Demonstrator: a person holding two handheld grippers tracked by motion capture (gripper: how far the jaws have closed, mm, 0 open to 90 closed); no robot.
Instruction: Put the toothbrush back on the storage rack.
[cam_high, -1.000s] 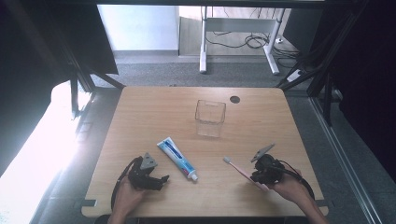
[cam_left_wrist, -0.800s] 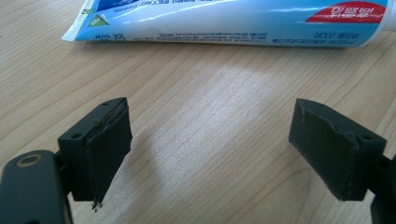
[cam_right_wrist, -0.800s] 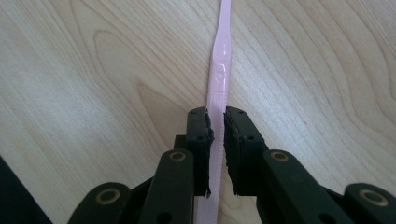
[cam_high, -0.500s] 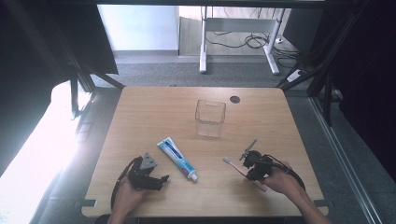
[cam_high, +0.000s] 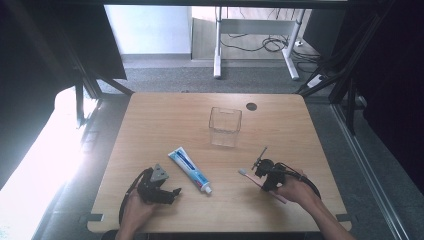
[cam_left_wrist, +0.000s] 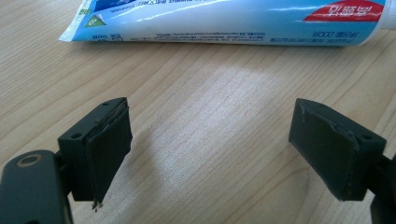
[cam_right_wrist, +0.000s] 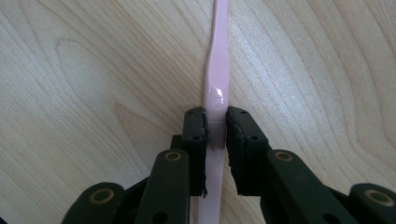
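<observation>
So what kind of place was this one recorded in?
Probably a lab or office workroom set up for recording, not a home: a bare wooden table framed by dark curtains, grey carpet, and a desk's legs with loose cables behind.

The desk (cam_high: 150, 125) is mostly bare wood, with wide open room along its far edge, down its left side and across the near centre between the two hands. A clear square container (cam_high: 225, 126) stands upright at the middle, the only tall obstacle, while the toothpaste tube (cam_high: 190, 170) lies flat and slanted just beside the left hand-held gripper (cam_high: 167, 192), directly ahead of its spread jaws. A pink toothbrush (cam_right_wrist: 217, 79) lies flat on the wood, pinched in the right hand-held gripper (cam_right_wrist: 215, 126), near the container's front right.
</observation>
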